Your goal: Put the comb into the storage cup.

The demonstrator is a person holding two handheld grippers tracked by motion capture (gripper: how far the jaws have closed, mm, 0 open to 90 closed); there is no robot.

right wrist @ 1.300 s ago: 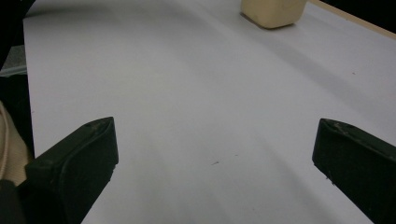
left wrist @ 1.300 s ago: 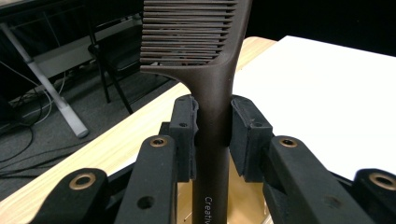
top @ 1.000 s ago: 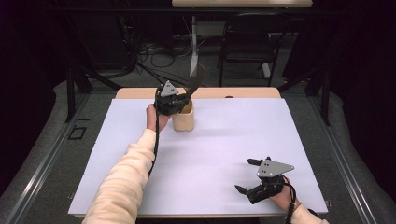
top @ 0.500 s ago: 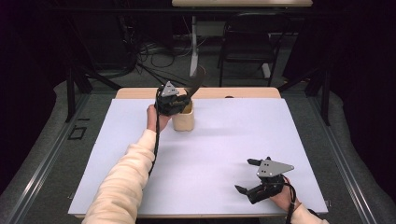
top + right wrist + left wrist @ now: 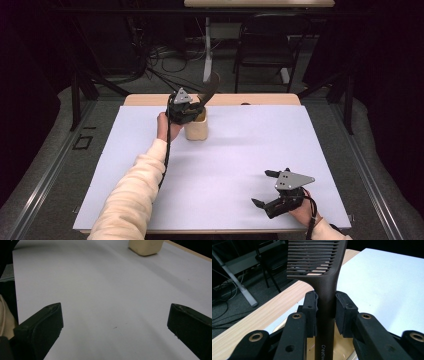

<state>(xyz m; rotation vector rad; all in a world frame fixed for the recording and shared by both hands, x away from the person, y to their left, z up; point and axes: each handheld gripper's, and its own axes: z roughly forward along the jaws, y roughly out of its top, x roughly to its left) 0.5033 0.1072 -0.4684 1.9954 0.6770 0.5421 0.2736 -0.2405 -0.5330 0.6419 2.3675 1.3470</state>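
A dark brown comb [image 5: 210, 88] stands tilted, teeth end up, over a beige cup [image 5: 196, 129] at the back of the white table top [image 5: 240, 150]. My left gripper [image 5: 196, 106] is shut on the comb's handle [image 5: 325, 287], with both pads pressed on it just below the teeth. The handle's lower end reaches down to the cup's mouth; how deep it sits is hidden. My right gripper [image 5: 263, 188] rests low near the front right corner, open, with nothing between its jaws [image 5: 115, 322]. The cup [image 5: 145, 246] lies far ahead of it.
A strip of wooden table edge [image 5: 250, 99] runs behind the white sheet. Beyond it are a dark chair [image 5: 265, 45], a table leg and cables on the floor. Bare white surface stretches between the cup and my right gripper.
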